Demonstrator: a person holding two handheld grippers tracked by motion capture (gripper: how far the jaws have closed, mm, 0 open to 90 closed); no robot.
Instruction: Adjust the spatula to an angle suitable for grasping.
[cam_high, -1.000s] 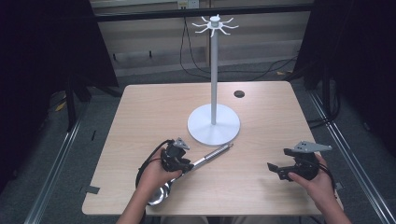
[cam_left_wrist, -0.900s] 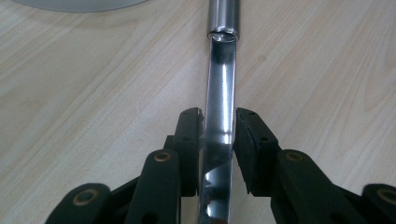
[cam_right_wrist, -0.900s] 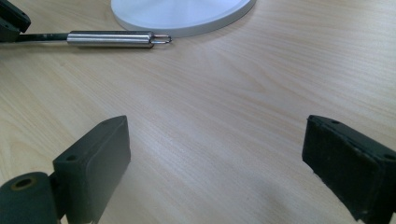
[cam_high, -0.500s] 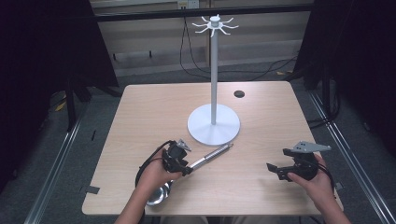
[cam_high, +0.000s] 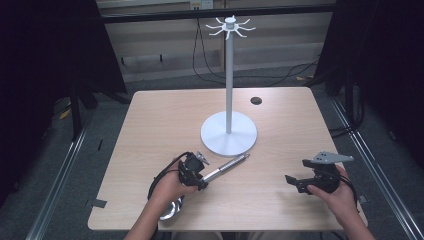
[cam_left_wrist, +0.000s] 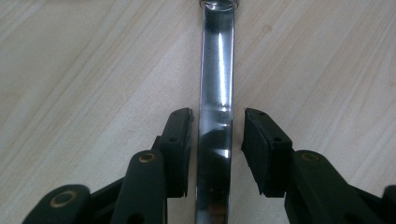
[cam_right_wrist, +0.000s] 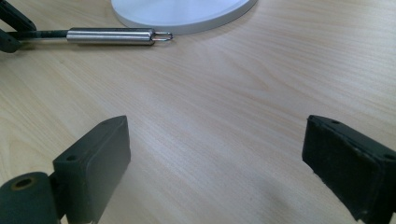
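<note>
**Left jaws loose around the ladle handle, right jaws wide over bare wood**

The left gripper (cam_high: 196, 172) sits low at the near left of the table (cam_high: 165, 115), and the steel ladle (cam_high: 220, 169) lies flat on the wood beneath it. In the left gripper view the flat, shiny handle (cam_left_wrist: 215, 93) runs straight up between the two black fingers (cam_left_wrist: 180, 144). A thin gap shows at the left pad and a wider one at the right pad, so the pads do not press on it. These jaws have just been opening, with the handle between them. The thicker round end of the handle points away from the fingertips towards the white stand (cam_high: 229, 132) and stops just short of its round base. The bowl (cam_high: 170, 210) lies behind the gripper, close to the table's near edge, partly under the person's left hand (cam_high: 167, 187).

The right gripper (cam_high: 302, 182) hangs at the near right, well apart from the ladle. Its fingers (cam_right_wrist: 95, 158) stand wide, with bare wood between them. Beyond its fingertips, far off to the left, the round handle end (cam_right_wrist: 112, 36) lies just beside the stand's base (cam_right_wrist: 187, 14).
</note>
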